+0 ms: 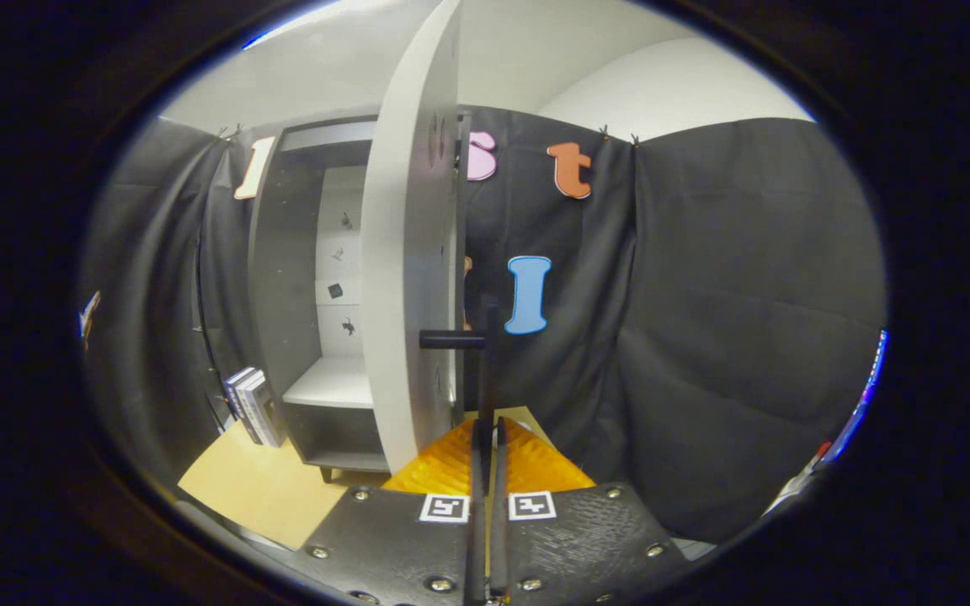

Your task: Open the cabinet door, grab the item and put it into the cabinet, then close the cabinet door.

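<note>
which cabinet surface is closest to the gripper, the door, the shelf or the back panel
The open door: its edge with the dark handle sits just ahead of the closed gripper; the shelf and back panel lie deeper inside.

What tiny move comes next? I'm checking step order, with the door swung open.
Probably open the gripper to let go of the handle: its fingers are shut on it, the cabinet door already stands wide, and the books still wait beside the cabinet.

A few books (253, 406) stand upright on the yellow tabletop (258, 488), leaning against the black cloth wall (729, 320) behind it.
</note>
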